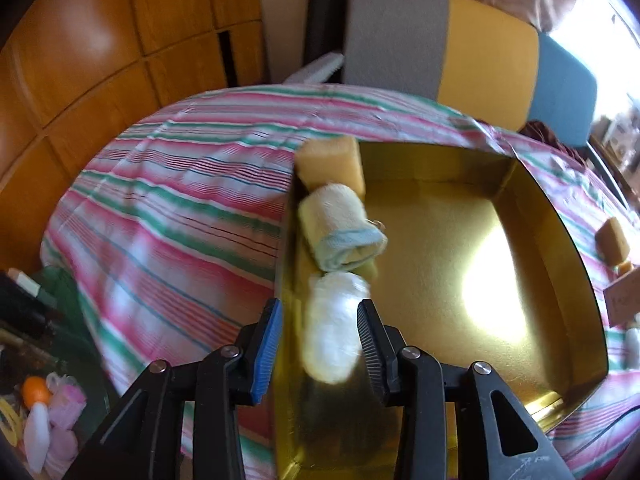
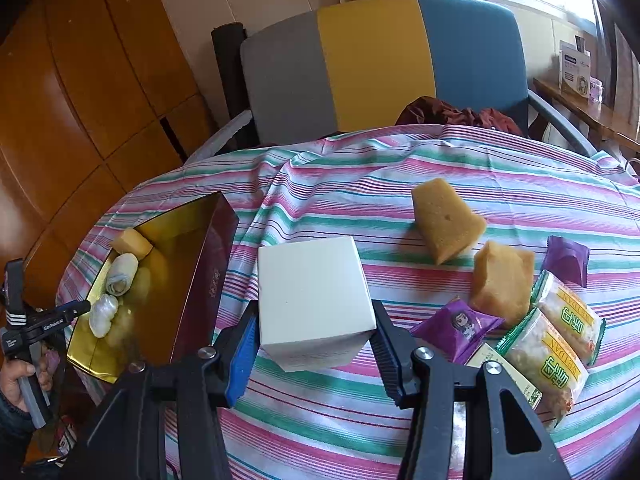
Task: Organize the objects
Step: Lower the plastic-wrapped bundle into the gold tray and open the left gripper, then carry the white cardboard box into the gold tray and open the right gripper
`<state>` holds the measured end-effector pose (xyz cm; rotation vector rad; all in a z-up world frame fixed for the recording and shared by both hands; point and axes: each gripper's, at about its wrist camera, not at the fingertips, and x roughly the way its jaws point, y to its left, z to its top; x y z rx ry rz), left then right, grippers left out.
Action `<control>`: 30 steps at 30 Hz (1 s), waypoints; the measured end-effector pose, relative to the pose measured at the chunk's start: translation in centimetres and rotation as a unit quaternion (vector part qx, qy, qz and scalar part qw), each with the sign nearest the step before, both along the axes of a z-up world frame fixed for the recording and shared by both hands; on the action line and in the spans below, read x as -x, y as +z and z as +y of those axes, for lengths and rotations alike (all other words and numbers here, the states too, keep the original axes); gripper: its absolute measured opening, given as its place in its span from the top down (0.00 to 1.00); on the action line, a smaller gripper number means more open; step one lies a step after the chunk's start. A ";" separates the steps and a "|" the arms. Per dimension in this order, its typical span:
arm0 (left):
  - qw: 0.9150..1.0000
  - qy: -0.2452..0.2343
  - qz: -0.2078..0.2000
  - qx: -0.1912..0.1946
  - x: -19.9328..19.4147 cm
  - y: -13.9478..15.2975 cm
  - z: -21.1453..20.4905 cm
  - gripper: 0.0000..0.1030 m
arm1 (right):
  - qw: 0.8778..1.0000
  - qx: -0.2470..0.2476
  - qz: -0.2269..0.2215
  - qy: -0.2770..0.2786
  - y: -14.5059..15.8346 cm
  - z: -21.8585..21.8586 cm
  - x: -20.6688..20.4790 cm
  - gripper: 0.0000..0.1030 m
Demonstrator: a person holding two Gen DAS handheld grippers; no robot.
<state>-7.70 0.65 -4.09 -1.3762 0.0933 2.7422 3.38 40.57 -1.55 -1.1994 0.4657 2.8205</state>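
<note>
The gold box (image 1: 532,208) ahead held a sponge (image 1: 330,160) and two rolled towels (image 1: 340,236). The left gripper (image 1: 318,344) straddled the nearer towel (image 1: 332,328), jaws apart, gripping nothing. The right gripper (image 2: 312,344) clamped a white carton (image 2: 314,300).

Gold tray (image 1: 560,216), white box (image 2: 316,300), pink-green striped cloth (image 2: 400,176), purple packets (image 2: 456,328)

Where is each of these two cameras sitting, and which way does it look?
Left wrist: on the left hand-held gripper, looking down into the gold box at a white roll; only its fingers show.
Right wrist: on the right hand-held gripper, facing a white carton; a hand shows far left.
Both show the box and chair.
</note>
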 end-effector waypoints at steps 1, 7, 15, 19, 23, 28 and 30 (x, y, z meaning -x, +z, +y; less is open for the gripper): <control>1.000 0.003 0.002 -0.005 -0.2 0.3 -0.4 0.61 | 1.000 -0.002 0.001 -0.002 0.2 0.0 0.0 0.49; 0.999 0.009 0.030 -0.035 -1.8 2.7 -1.9 0.52 | 1.000 -0.001 0.029 -0.009 3.3 -0.7 -0.6 0.49; 0.996 0.050 0.052 -0.059 -2.6 3.7 -5.5 0.41 | 0.991 -0.004 0.057 0.119 7.6 -11.0 1.7 0.49; 0.994 0.066 0.045 -0.070 -2.8 3.2 -7.1 0.41 | 0.981 -0.008 0.033 0.192 6.2 -18.0 4.2 0.49; 0.993 0.079 0.044 -0.078 -3.2 2.8 -8.4 0.41 | 0.972 -0.004 -0.001 0.236 3.7 -23.9 6.0 0.49; 0.991 0.092 0.045 -0.087 -3.4 2.7 -9.6 0.40 | 0.966 -0.018 -0.027 0.256 1.2 -28.8 7.1 0.49; 0.990 0.096 0.045 -0.090 -3.4 2.5 -10.1 0.39 | 0.964 -0.026 -0.034 0.261 0.7 -30.0 7.1 0.49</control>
